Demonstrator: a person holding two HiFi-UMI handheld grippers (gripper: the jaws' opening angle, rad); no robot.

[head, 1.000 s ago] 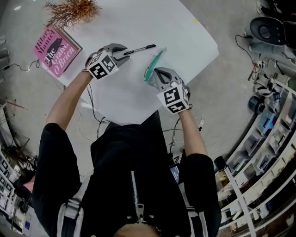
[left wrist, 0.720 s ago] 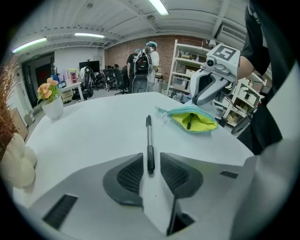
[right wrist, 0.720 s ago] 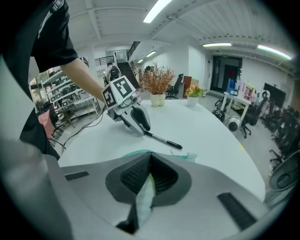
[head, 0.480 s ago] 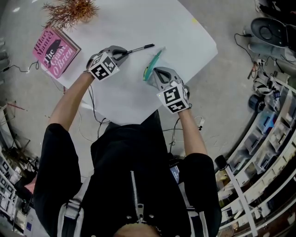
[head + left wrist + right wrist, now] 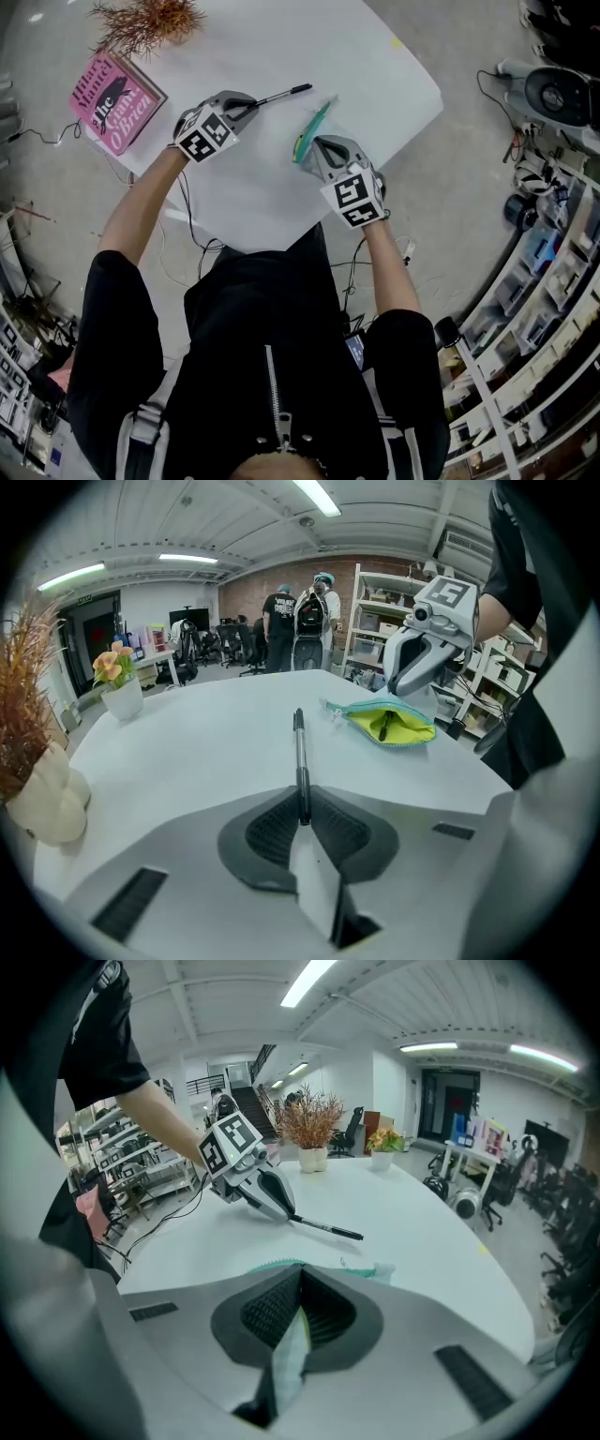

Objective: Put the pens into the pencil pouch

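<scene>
While in left gripper (image 5: 302, 805), pen (image 5: 300, 754) straight-out.

A slim black-and-silver pen (image 5: 300, 752) juts from the left hand-held gripper (image 5: 302, 799), whose jaws have just been closing on its end. The teal pencil pouch (image 5: 389, 726), yellow-green inside, lies unzipped on the white tabletop (image 5: 206, 752). It holds a black pen (image 5: 383, 727), and the right hand-held gripper (image 5: 298, 1279) pinches its edge.

Bright, even light from ceiling strip lights (image 5: 314, 494); sharp centres, fisheye bending and dark corners

The right gripper (image 5: 298, 1283), jaws pinched on the pencil pouch (image 5: 379, 1270), faces the left gripper (image 5: 286, 1211) holding a pen (image 5: 330, 1229).
</scene>
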